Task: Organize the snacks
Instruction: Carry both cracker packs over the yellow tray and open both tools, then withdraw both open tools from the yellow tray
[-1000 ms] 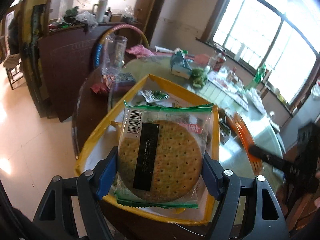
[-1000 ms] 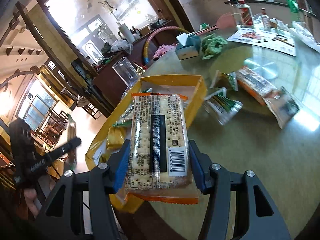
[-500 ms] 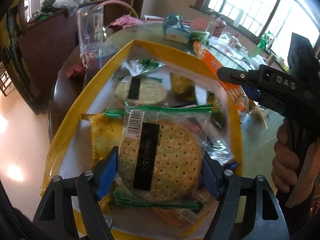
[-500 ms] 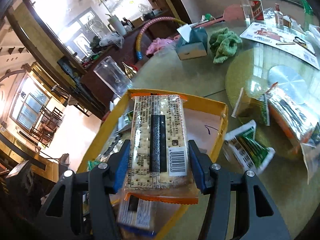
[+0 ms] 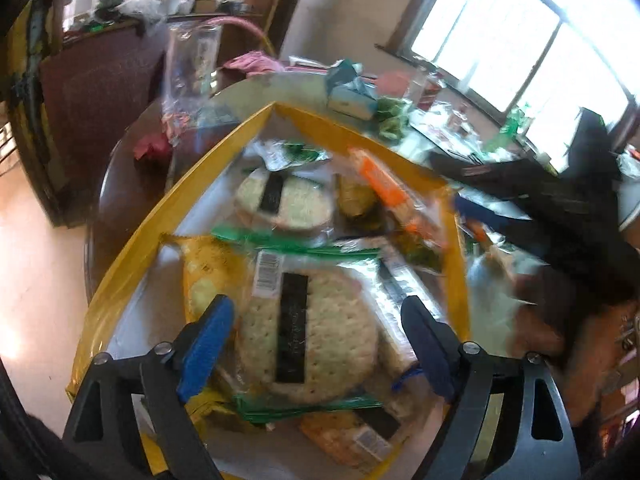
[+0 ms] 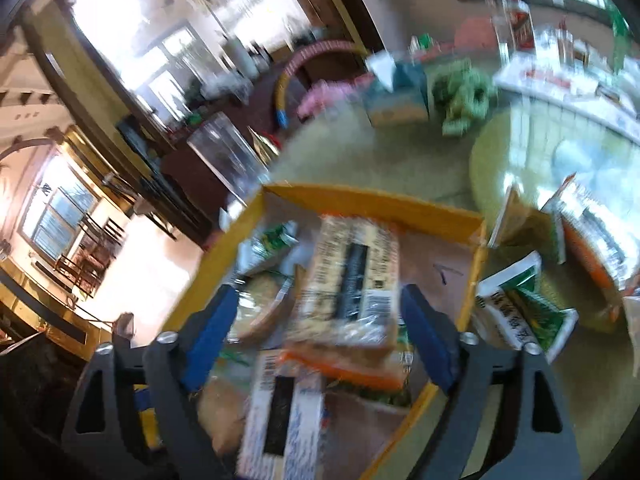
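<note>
A yellow-rimmed box (image 5: 132,240) holds several snack packs. My left gripper (image 5: 316,336) is open above it; the round cracker pack (image 5: 308,324) lies in the box between the spread fingers, clear of both pads. My right gripper (image 6: 320,328) is open too; the long cracker pack with orange ends (image 6: 352,292) lies tilted in the box (image 6: 372,200), free of the pads. The right gripper's black body (image 5: 560,200) shows at the right of the left wrist view. Both views are blurred.
On the round glass-topped table (image 6: 400,160) outside the box lie green-and-white packs (image 6: 524,312) and an orange pack (image 6: 588,236). A tissue box (image 6: 400,96), a green cloth (image 6: 464,96) and a clear cup (image 6: 224,156) stand farther back.
Both grippers have opened and let go of their cracker packs, which now lie in the box. Both grippers had moved in over the box from its near side.
</note>
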`<state>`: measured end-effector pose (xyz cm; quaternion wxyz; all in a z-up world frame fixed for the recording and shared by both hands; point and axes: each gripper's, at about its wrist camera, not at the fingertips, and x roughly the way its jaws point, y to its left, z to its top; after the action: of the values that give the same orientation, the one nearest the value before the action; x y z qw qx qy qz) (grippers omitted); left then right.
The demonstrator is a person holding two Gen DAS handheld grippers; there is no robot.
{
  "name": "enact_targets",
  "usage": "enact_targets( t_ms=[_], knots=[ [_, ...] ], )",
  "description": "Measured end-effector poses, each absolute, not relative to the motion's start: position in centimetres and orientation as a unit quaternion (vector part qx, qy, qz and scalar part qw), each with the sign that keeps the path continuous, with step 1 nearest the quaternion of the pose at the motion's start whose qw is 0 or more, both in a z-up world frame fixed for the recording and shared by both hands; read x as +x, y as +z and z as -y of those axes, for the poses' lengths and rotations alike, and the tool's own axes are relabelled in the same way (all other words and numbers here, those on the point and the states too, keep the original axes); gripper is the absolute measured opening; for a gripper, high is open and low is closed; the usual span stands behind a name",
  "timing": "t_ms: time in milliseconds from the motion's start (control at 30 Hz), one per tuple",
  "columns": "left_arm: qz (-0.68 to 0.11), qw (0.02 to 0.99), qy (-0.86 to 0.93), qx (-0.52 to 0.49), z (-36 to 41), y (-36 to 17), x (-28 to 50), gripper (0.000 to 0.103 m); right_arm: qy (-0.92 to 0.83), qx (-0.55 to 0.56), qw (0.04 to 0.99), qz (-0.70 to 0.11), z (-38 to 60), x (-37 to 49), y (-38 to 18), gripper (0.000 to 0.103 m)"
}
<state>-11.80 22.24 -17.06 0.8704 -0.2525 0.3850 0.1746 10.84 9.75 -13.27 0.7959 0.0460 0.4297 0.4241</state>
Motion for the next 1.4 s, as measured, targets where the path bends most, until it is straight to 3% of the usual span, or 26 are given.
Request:
enact_targets(
  t_ms=[100,300,400,533,900,1100,1400],
  knots=[
    [-0.421,0.85,0.181,-0.26,-22.3,-17.9,-11.5,0.086,0.434,0.061,0.804,-0.401,-7.4,9.0,-11.6,0.089],
    [-0.392,0.851,0.168,-0.306,-22.6,-16.8,-13.5,0.086,0.426,0.044,0.832,-0.354,-0.8,5.2,-10.9,0.092],
    [-0.339,0.867,0.171,-0.323,-21.7,-15.5,-15.1,0.086,0.404,0.03,0.838,-0.366,2.2,4.7,-12.1,0.092],
    [-0.395,0.863,0.198,-0.245,-19.5,-15.3,-13.3,0.086,0.364,0.016,0.842,-0.398,7.0,4.5,-14.2,0.092],
    [-0.366,0.891,0.172,-0.204,-12.2,-12.1,-13.1,0.086,0.244,0.018,0.857,-0.454,17.7,4.1,-18.5,0.092],
    [-0.377,0.895,0.147,-0.189,-8.4,-12.3,-12.5,0.086,0.23,-0.014,0.865,-0.446,18.1,2.6,-18.9,0.092],
    [-0.366,0.909,0.133,-0.149,-4.9,-12.7,-11.5,0.086,0.24,0.021,0.867,-0.437,18.9,2.7,-19.0,0.092]
  ],
)
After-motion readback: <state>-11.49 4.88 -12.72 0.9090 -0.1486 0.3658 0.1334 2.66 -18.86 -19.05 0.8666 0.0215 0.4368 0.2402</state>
